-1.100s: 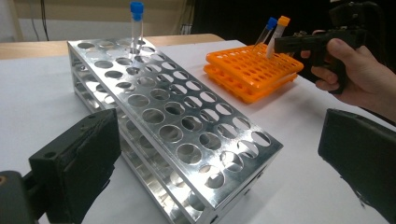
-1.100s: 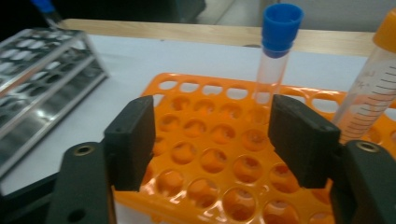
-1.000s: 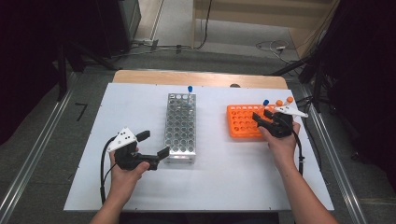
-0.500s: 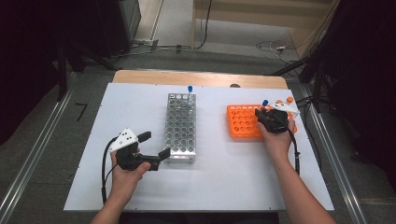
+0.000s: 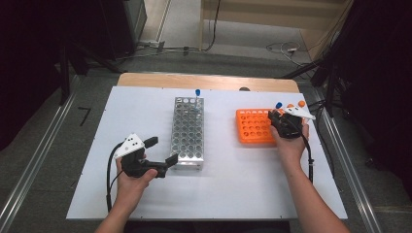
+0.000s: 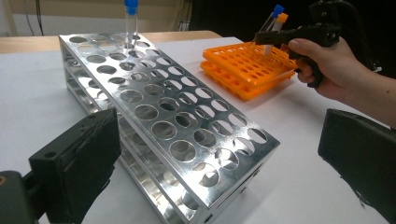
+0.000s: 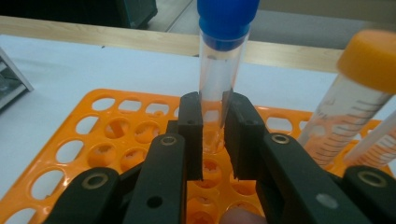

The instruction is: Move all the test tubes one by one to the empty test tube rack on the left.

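Two racks stood on the white table (image 5: pixel 228 194): since a second before, the right gripper (image 7: pixel 214 119) had moved in and clamped its jaws on the blue-capped tube (image 7: pixel 220 70) standing in the orange rack (image 5: pixel 252 127), probably ready to lift. An orange-capped tube (image 7: pixel 352 93) stood beside it. Left gripper (image 5: pixel 158 153), jaws spread and empty, waited at the metal rack (image 5: pixel 188 131), which held one blue-capped tube (image 6: pixel 130 25).

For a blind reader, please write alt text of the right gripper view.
The right gripper is shut on a blue-capped tube standing in an orange rack. An orange-capped tube leans at the right, with the white table behind.
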A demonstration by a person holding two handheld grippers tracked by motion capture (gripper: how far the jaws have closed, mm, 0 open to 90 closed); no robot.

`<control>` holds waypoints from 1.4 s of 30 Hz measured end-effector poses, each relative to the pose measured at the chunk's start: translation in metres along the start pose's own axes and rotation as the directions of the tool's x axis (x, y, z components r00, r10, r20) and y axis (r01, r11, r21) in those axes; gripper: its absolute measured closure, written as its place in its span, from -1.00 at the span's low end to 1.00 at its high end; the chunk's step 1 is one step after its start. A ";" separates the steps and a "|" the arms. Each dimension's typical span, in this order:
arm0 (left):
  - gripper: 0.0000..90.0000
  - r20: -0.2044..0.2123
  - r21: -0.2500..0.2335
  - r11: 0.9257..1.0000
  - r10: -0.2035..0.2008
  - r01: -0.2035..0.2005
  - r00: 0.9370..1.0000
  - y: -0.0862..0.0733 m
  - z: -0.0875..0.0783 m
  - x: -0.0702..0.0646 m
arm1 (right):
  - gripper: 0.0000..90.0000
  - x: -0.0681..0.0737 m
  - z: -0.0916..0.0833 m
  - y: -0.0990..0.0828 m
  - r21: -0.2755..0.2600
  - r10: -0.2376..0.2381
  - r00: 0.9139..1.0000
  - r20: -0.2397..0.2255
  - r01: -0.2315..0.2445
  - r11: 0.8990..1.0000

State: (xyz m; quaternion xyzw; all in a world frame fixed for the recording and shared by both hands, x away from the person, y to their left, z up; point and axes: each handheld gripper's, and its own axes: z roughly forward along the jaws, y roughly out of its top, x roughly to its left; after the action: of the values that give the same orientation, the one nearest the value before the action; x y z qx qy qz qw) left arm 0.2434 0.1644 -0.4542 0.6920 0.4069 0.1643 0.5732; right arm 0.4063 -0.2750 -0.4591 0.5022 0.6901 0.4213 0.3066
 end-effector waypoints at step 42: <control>-1.00 0.104 0.034 0.995 0.088 -0.092 0.991 0.007 0.036 -0.046 | 0.67 0.068 -0.102 -0.030 -0.018 -0.136 0.840 -0.525 0.148 0.989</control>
State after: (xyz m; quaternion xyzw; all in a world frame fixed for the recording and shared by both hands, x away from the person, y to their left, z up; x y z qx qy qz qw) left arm 0.2433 0.1060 -0.4474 0.7280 0.3485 0.1467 0.5719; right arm 0.2861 -0.2423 -0.4397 0.3194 0.7876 0.5103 0.1314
